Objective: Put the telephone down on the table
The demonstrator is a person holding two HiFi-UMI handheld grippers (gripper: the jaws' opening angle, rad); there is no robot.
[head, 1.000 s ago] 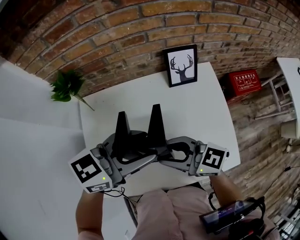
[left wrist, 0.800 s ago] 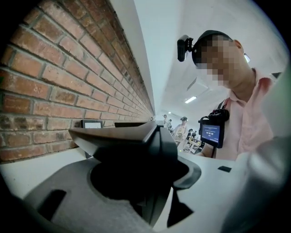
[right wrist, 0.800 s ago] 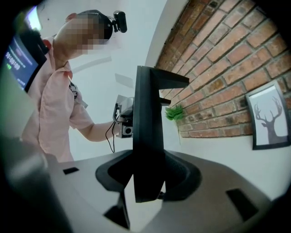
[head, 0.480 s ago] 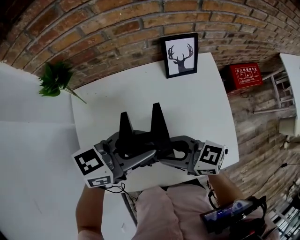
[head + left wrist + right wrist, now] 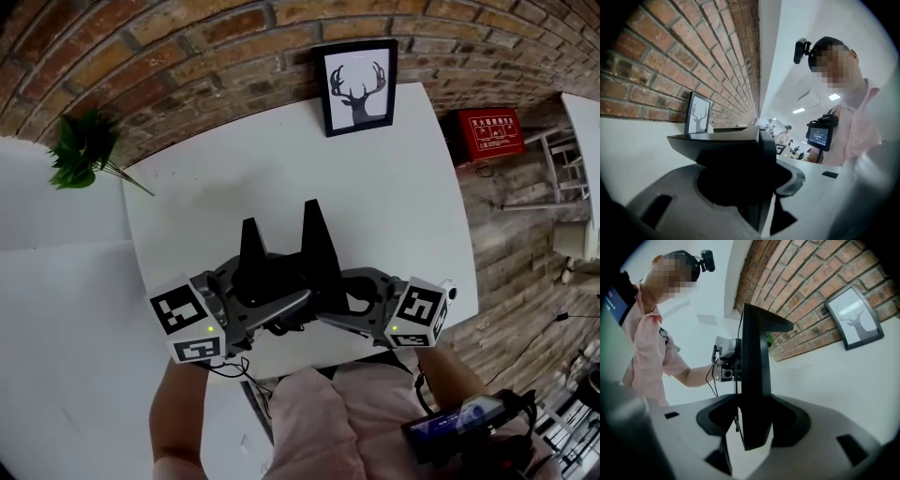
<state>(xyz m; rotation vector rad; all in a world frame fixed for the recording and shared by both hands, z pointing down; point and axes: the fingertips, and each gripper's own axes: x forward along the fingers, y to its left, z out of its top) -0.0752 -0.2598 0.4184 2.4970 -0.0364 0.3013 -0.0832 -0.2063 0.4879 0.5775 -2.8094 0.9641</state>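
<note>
No telephone shows in any view. My left gripper (image 5: 251, 242) and right gripper (image 5: 313, 225) hover side by side over the front part of the white table (image 5: 384, 197), black fingers pointing toward the brick wall. Both are rolled on their sides, so each pair of fingers overlaps into one black wedge. The left jaws have just been closing and the right jaws opening. Nothing shows between either pair. In the left gripper view the left gripper (image 5: 740, 140) is a dark wedge. In the right gripper view the right gripper (image 5: 754, 362) is an upright blade, with the left gripper's marker cube (image 5: 724, 363) behind it.
A framed deer picture (image 5: 356, 84) leans on the brick wall at the table's back edge. A green plant (image 5: 82, 148) lies off the table's left corner. A red box (image 5: 489, 133) sits on the floor at right. A small screen (image 5: 459, 427) hangs at the person's waist.
Both grippers have sunk together toward the table top and rolled a little. They keep side by side near the front edge.
</note>
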